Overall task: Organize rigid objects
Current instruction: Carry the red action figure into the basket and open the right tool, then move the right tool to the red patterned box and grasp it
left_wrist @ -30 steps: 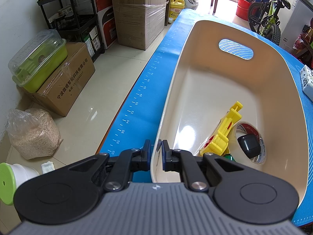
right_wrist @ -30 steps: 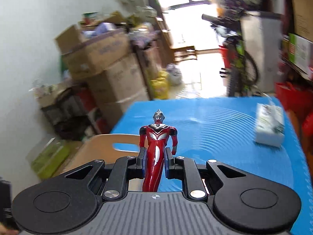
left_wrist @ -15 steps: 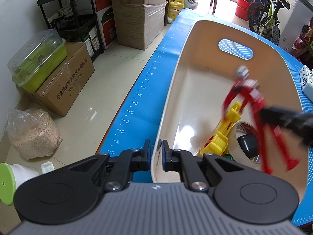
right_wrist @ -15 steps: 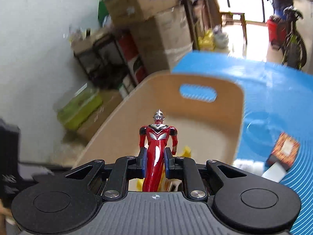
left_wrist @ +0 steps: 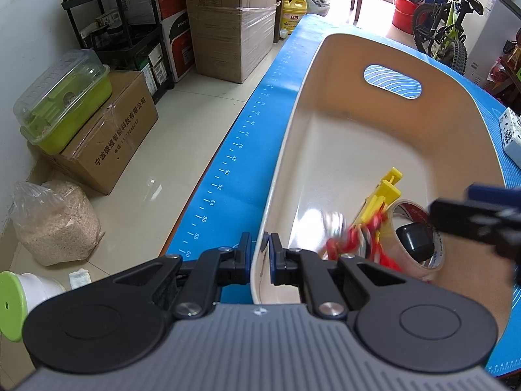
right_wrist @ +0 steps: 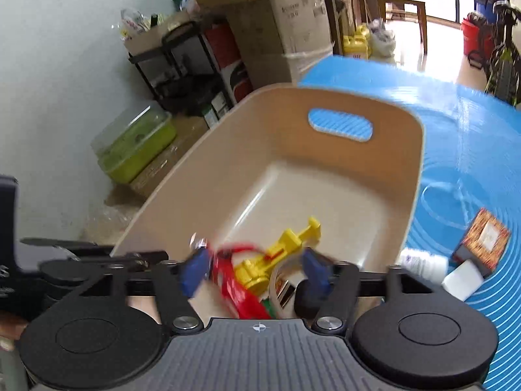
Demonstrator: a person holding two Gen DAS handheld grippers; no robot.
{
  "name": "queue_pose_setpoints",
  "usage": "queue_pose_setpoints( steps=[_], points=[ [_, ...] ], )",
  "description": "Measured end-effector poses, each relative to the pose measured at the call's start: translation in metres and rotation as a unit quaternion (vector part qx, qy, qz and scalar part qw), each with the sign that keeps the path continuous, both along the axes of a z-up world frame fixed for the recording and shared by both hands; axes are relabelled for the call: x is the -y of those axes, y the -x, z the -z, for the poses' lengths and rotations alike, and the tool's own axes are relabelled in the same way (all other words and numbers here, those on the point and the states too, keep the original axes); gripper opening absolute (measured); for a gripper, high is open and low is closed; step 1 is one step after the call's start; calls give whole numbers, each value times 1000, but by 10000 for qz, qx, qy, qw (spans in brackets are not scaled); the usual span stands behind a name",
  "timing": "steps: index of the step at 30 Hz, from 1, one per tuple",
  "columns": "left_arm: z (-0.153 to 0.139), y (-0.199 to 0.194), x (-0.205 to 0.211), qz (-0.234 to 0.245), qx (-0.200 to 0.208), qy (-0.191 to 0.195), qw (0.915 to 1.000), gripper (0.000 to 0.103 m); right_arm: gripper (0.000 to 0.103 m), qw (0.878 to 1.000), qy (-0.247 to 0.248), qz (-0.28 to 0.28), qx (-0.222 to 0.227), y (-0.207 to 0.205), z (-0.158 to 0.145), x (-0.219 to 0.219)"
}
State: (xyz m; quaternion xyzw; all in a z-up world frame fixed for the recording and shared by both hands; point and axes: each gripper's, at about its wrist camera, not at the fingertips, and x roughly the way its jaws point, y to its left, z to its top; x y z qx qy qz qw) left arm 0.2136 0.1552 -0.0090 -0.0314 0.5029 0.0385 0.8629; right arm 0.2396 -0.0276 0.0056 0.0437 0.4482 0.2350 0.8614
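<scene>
Counts: two grippers, one beige tub, four items visible in it — one red figure, one yellow toy, one tape roll, one black block. Left gripper (left_wrist: pixel 260 254), at the left of the scene, has its jaws nearly closed on the near wall of the tub (left_wrist: pixel 329 75), one pad outside and one inside. Tub sits on a blue mat (left_wrist: pixel 241 163) with a printed ruler edge. Red figure (right_wrist: pixel 234 283) is red with silver head and trim, motion-blurred, lying tilted in the near end of the tub against the yellow toy (right_wrist: pixel 280 254). Tape roll (left_wrist: pixel 420 238) lies just right of these, black block (left_wrist: pixel 414 241) inside its ring. Right gripper (right_wrist: pixel 255 267) is above the tub's near end, jaws spread wide and gripping nothing; figure is between and below its pads, nearer the left pad; cannot tell if it touches.
</scene>
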Motion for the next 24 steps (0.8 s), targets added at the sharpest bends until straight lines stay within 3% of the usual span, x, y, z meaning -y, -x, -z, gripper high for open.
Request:
queue_pose_setpoints(
  steps=[3, 5, 12, 18, 24],
  points=[
    [0, 0, 0, 1, 1, 13, 10000, 13, 96, 9997, -44, 50, 247, 4, -16, 13],
    [0, 0, -1, 1, 2, 24, 10000, 13, 101, 9989, -98, 175, 432, 4, -26, 25],
    [0, 0, -1, -1, 1, 22, 10000, 13, 101, 9923, 75, 1034, 672, -11, -37, 74],
    [0, 0, -1, -2, -2, 16, 10000, 13, 101, 9811, 532, 1730, 691, -32, -12, 109],
    [0, 0, -1, 1, 0, 14, 10000, 13, 101, 9691, 919, 2269, 287, -50, 35, 137]
  ],
)
